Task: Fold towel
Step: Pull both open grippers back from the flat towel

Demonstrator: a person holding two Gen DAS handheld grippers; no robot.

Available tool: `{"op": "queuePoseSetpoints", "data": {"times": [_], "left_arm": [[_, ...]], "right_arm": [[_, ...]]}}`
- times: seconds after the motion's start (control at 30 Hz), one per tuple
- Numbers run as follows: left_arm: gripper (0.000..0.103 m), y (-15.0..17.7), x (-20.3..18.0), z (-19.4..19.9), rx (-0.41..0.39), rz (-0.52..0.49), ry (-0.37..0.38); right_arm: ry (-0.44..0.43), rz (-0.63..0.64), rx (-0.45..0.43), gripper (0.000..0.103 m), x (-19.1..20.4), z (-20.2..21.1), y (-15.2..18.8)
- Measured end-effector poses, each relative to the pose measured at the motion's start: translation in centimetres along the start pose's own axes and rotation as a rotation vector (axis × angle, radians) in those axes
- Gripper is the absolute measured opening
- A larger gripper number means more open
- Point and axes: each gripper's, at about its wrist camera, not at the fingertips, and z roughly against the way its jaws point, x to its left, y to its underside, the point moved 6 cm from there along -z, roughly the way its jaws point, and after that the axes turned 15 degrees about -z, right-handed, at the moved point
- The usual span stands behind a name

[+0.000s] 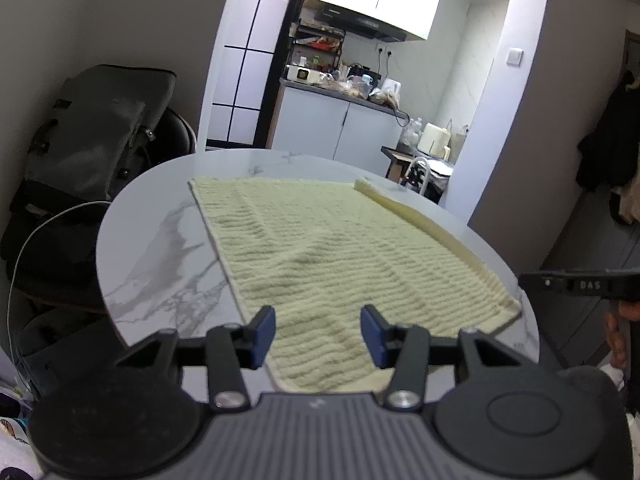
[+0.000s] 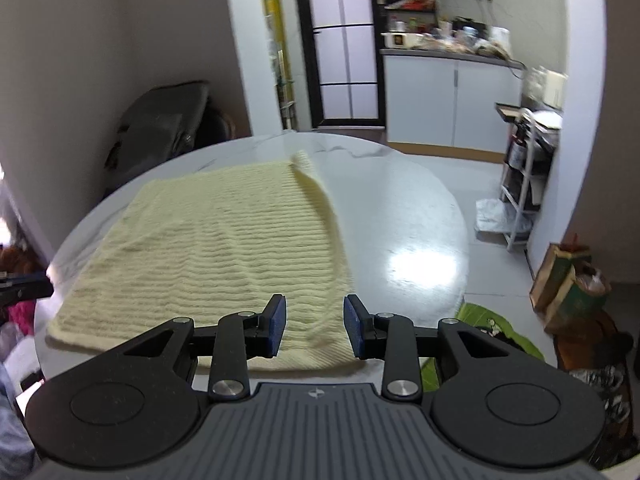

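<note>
Left wrist view: pale yellow ribbed terry towel [image 1: 332, 264] lies spread flat on the round white marble-pattern tabletop [image 1: 160, 248], near edge at the rim closest to the cameras. Its right long edge is turned up or rolled over in a narrow strip [image 1: 404, 208]; rest looks single layer, with a low wrinkle mid-cloth. Can't tell whether that strip is a fold in progress or just how the cloth fell.

Left hand-held gripper [image 1: 318, 334] hovers over the near left part of the towel, blue pads wide apart, nothing between them. Right hand-held gripper [image 2: 314, 328] sits above the near right corner, pads also spread, gap empty; this view is motion-blurred. Judgement: both line up on the near hem, which fits pinching the two near corners, but equally fits having just let go.

Tabletop is glossy, with strong glare right of the towel, so likely low friction and the cloth may slide.

Room: dark grey backpack [image 1: 92, 128] on a chair at left, open kitchen with white cabinets [image 1: 336, 128] behind, paper bags on the floor [image 2: 568, 280] at right.
</note>
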Motion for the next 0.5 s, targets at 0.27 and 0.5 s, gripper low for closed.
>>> {"op": "queuePoseSetpoints", "data": {"times": [0.27,0.5], "left_arm": [[0.051,0.3,0.7,-0.9,0.029,-0.013,-0.017],[0.061,-0.1,0.9,-1.9,0.037,-0.026,-0.034]], "right_arm": [[-0.017,0.020,0.005,0.036,1.3,-2.3,-1.5],[-0.026,0.040,0.003,0.036,2.5,-5.6,-4.0]]}}
